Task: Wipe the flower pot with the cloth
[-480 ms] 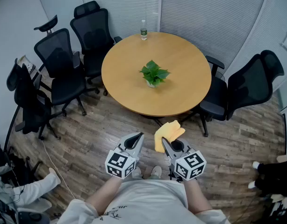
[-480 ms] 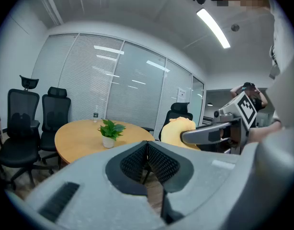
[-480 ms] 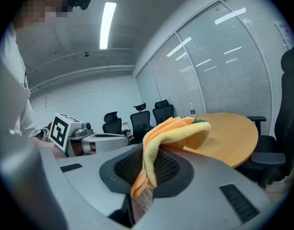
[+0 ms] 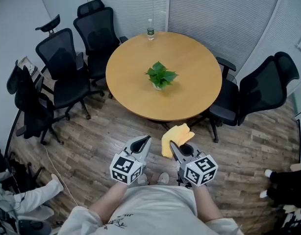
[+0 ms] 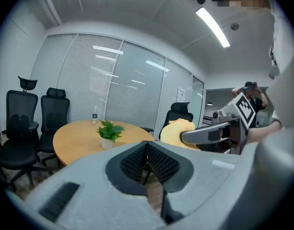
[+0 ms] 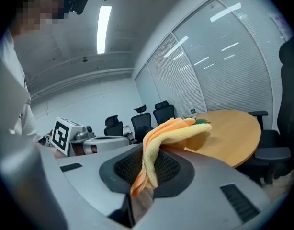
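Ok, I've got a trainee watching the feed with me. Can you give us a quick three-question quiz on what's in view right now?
1. True or false: the right gripper is shut on the cloth.
2. Where does the flower pot stand? A) on the floor, B) near the middle of the round table, C) on a chair seat.
3. Fill in the gap: the left gripper has its fingers ____, with nothing between them.

Key: 1 true; 2 B; 3 shut.
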`<state>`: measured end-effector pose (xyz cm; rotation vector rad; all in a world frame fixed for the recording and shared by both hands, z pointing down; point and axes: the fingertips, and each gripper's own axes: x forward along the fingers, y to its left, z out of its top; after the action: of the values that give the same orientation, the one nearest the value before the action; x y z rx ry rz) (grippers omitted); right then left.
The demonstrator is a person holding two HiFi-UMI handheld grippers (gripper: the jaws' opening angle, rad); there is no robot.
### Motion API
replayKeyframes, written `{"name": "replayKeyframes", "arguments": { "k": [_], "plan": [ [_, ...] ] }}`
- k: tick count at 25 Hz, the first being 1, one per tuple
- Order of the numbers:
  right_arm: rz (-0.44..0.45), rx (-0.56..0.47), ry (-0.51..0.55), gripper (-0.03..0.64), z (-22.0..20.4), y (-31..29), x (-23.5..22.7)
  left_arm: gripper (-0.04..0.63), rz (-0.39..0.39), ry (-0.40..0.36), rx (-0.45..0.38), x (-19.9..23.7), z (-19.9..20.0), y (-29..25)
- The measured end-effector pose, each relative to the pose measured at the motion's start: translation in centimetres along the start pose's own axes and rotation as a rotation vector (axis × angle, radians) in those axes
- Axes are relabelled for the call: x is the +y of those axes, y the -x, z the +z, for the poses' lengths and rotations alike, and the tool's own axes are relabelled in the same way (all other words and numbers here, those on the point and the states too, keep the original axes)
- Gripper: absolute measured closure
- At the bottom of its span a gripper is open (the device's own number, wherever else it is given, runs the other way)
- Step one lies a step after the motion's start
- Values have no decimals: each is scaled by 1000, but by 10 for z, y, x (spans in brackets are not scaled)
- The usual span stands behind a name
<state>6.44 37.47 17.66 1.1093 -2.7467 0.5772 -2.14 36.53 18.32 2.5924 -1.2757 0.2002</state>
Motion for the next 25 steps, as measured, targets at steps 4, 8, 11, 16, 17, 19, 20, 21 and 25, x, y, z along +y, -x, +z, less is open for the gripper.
{"name": "replayKeyframes", "arguments": {
  "k": [4, 8, 11, 16, 17, 19, 20, 21, 25],
  "plan": [
    [9, -17, 2, 565, 5, 5, -11, 584, 8, -10, 8, -6, 2, -8],
    [36, -7, 19, 565, 1, 11, -16, 584, 8, 12, -14, -14, 1, -12],
    [58, 9, 45, 564, -1, 14, -19, 584, 18, 15, -32, -19, 1, -16],
    [75, 24, 54, 564, -6, 26, -28, 584, 42, 29, -24, -32, -8, -22],
    [75, 28, 52, 564, -8, 27, -31, 584, 45, 32, -20, -34, -10, -23],
    [75, 31, 42, 564, -11, 27, -33, 584, 51, 37, -14, -34, -13, -24],
    [77, 31, 37, 565, -12, 26, -34, 584, 54, 41, -12, -32, -15, -23],
    [78, 33, 33, 564, -13, 24, -34, 584, 57, 44, -12, -30, -15, -24],
    [81, 47, 32, 563, -16, 10, -40, 584, 66, 52, -12, -16, -17, -29]
  ]
}}
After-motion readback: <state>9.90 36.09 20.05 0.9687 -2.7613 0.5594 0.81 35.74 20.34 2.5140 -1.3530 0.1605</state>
